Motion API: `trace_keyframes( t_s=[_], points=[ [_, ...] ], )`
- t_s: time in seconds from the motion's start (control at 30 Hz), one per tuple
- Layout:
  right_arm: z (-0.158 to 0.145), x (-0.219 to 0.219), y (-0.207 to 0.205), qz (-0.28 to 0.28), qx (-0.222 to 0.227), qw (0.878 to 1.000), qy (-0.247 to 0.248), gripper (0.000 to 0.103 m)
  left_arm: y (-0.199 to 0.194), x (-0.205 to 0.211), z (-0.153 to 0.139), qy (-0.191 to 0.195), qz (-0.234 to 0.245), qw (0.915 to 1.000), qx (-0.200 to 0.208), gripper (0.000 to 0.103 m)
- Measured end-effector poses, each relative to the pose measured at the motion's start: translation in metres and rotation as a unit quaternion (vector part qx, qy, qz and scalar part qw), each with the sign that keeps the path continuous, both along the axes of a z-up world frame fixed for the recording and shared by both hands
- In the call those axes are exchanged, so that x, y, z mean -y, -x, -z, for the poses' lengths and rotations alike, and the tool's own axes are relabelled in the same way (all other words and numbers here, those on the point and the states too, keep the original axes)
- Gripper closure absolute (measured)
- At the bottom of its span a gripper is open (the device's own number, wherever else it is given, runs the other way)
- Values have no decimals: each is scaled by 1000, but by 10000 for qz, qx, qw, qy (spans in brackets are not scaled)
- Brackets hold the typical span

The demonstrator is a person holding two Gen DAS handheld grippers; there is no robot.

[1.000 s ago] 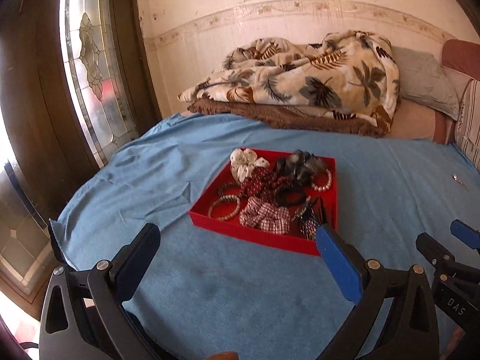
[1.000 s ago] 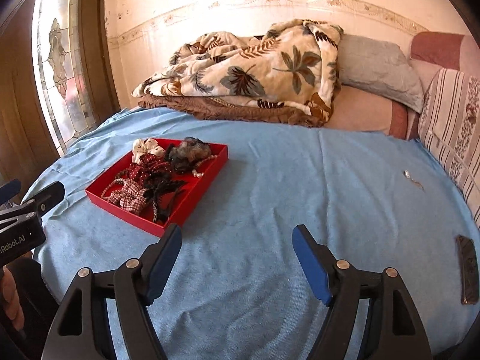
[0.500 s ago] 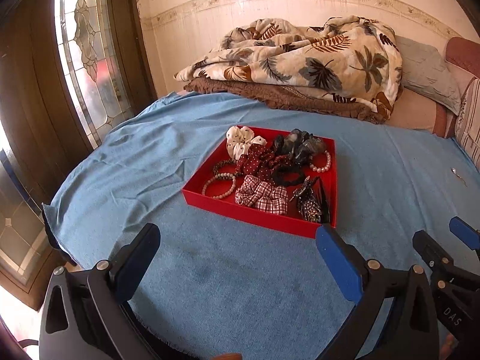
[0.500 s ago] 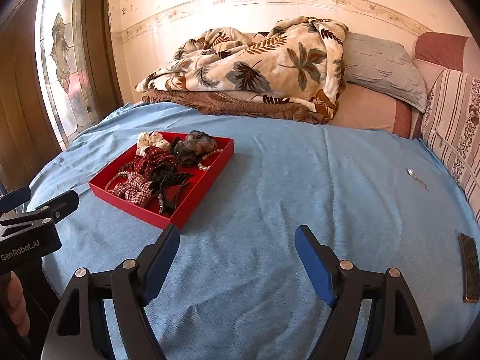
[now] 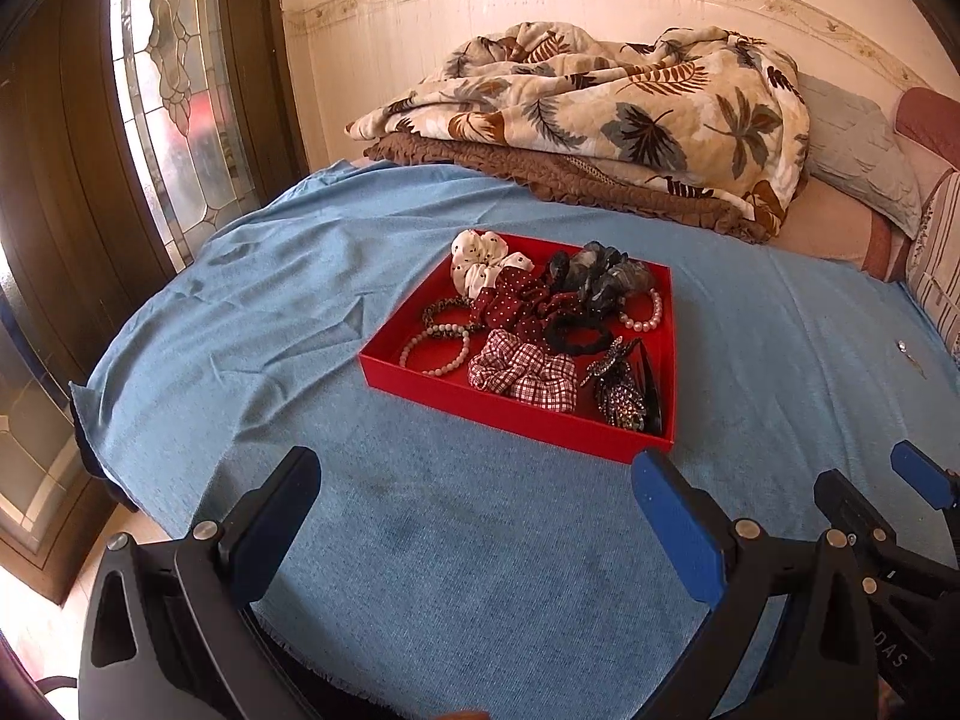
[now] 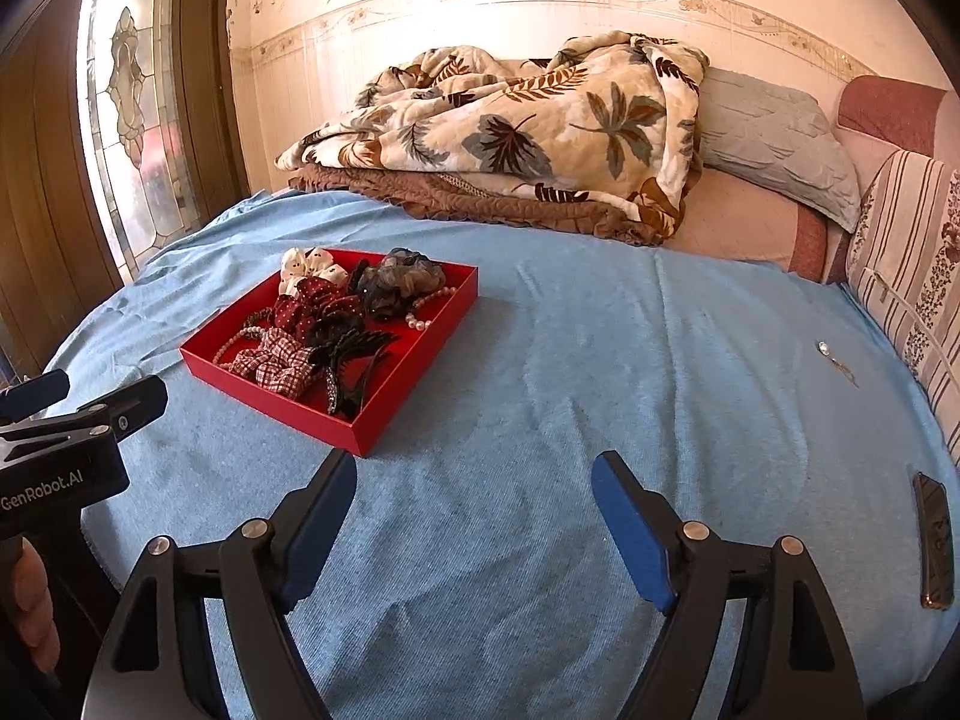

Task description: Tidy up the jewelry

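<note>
- Bed (image 5: 300, 312) under a blue cover, seen through two fisheye wrist cameras; a leaf-print blanket (image 5: 600, 102) and pillows are heaped at its far end by the wall.
- A shallow red tray (image 5: 516, 405) sits on the cover, holding a loose pile of accessories that touch and overlap.
- In the tray: a white dotted scrunchie (image 5: 480, 258), a dark red dotted scrunchie (image 5: 510, 300), a grey scrunchie (image 5: 600, 276), a black one (image 5: 576, 339), a red checked scrunchie (image 5: 522, 372), two pearl bracelets (image 5: 435, 351) and a sparkly hair clip (image 5: 621, 390).
- A small silvery item (image 6: 831, 360), possibly an earring, lies well apart on the right side of the bed; a phone (image 6: 935, 540) lies nearer that edge.
- The left hand-held gripper (image 5: 480, 516) hangs short of the tray, jaws spread wide and empty.
- The right hand-held gripper (image 6: 474, 510) hangs over bare cover, also spread wide and empty.
- Progress is unclear: nearly everything is gathered in the tray yet unsorted, which fits items collected or items awaiting sorting.
</note>
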State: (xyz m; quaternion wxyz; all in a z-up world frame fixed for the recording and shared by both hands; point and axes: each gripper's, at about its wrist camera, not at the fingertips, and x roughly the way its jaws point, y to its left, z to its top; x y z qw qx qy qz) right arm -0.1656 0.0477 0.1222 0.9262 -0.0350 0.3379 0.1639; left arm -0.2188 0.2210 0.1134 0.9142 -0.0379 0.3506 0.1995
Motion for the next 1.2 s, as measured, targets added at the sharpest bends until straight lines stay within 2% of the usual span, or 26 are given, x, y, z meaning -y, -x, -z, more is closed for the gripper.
trace_keyframes(
  t_s=[0.83, 1.2],
  points=[
    [1, 0, -1, -47, -8, 10000, 22, 15, -3, -2, 9, 135, 40, 9997, -183, 0],
    [5, -6, -1, -144, -86, 9998, 63, 15, -7, -11, 16, 310, 16, 9991, -282, 0]
  ],
)
